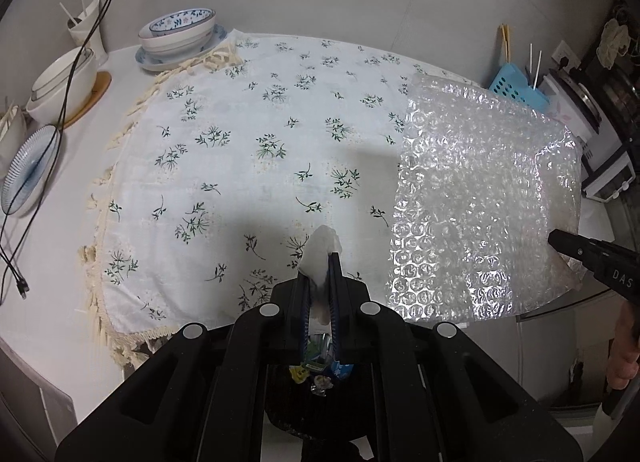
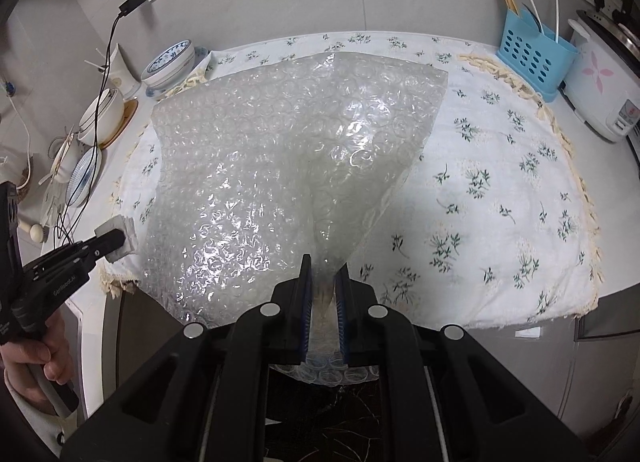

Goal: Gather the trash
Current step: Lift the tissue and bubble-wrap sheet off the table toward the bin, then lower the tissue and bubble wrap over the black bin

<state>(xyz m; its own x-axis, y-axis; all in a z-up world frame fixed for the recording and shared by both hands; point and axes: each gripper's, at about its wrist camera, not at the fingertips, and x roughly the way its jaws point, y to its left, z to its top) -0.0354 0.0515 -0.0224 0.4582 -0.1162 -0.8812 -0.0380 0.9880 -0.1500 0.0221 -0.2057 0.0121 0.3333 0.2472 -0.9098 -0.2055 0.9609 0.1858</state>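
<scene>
My left gripper [image 1: 320, 266] is shut on a crumpled white tissue [image 1: 322, 242], which sticks out past the fingertips above the front edge of the floral tablecloth [image 1: 248, 150]. The right wrist view shows this gripper [image 2: 116, 241] at the far left, with the tissue [image 2: 125, 233] in it. My right gripper [image 2: 324, 267] is shut on a bunched corner of a large clear bubble wrap sheet [image 2: 272, 150]. The sheet fans out, partly lifted over the cloth. In the left wrist view the bubble wrap [image 1: 480, 190] lies at the right, with the right gripper [image 1: 557, 240] on its near right corner.
A dark bin holding colourful wrappers [image 1: 316, 372] sits below the table's front edge, under my left gripper. Bowls [image 1: 178, 32], a striped plate [image 1: 30, 174] and a black cable [image 1: 68, 102] crowd the left side. At the back right stand a blue utensil basket [image 2: 536, 58] and a rice cooker [image 2: 600, 90].
</scene>
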